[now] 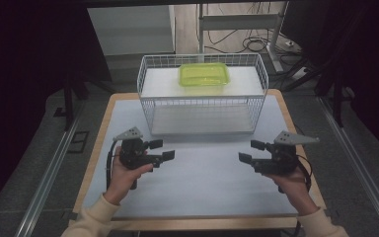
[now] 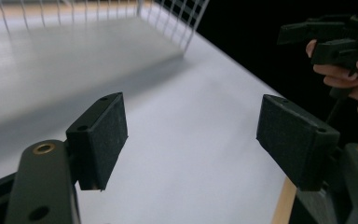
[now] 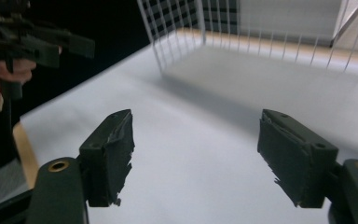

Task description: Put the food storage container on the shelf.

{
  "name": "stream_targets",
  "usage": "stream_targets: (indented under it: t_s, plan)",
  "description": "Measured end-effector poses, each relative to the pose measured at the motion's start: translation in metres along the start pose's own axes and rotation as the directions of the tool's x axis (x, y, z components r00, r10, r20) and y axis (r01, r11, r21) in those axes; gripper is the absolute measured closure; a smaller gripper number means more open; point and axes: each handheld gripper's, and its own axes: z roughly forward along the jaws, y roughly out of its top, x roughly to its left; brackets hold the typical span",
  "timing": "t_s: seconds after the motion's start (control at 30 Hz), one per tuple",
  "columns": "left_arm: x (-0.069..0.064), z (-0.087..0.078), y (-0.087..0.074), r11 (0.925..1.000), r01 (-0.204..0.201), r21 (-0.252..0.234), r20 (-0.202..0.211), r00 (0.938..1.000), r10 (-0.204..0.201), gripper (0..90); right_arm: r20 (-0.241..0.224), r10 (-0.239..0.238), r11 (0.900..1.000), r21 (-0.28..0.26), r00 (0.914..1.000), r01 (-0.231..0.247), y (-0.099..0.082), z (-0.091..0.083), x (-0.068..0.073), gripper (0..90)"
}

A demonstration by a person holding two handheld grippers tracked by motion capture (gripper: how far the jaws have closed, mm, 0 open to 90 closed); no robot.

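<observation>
A white wire basket (image 1: pixel 150 106) stands at the back middle of the table, and a yellow-green lidded plastic box (image 1: pixel 204 75) rests on its upper shelf. My left gripper (image 1: pixel 160 150) hovers low over the table's left side, jaws open and pointing right, nothing between them (image 2: pixel 191 140). My right gripper (image 1: pixel 252 152) mirrors it on the right side, jaws open and pointing left, also empty (image 3: pixel 196 154). Both are well in front of the basket. The basket's wires (image 2: pixel 182 23) appear far off in the left gripper view, and the basket (image 3: pixel 177 32) appears in the right gripper view too.
The table (image 1: pixel 197 182) is covered with a white sheet, its wooden border showing at the edges. In the left gripper view the other hand and gripper (image 2: pixel 340 42) are at the upper right. Cables and metal frame legs (image 1: pixel 237 29) lie on the floor behind.
</observation>
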Motion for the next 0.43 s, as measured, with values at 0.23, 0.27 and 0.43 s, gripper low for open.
stream_targets:
  t_s: [0.23, 0.27, 0.43]
  plan:
    - [-0.001, 0.008, -0.013, 0.9994, 0.022, 0.025, 0.006, 0.9997, -0.022, 24.0, -0.011, 0.023, 0.9997, 0.003, 0.9997, -0.023, -0.022, 0.002, 0.002, 26.2]
    - [-0.002, 0.008, -0.013, 0.9996, 0.023, 0.017, 0.008, 0.9997, -0.023, 24.0, -0.013, 0.028, 0.9996, -0.003, 0.9995, -0.028, -0.021, 0.002, 0.002, 26.0]
    - [0.0, 0.01, -0.02, 0.9992, 0.026, 0.029, -0.004, 0.9997, -0.025, 23.5, -0.001, -0.013, 0.9999, -0.004, 0.9999, 0.013, -0.03, 0.003, 0.007, 23.1]
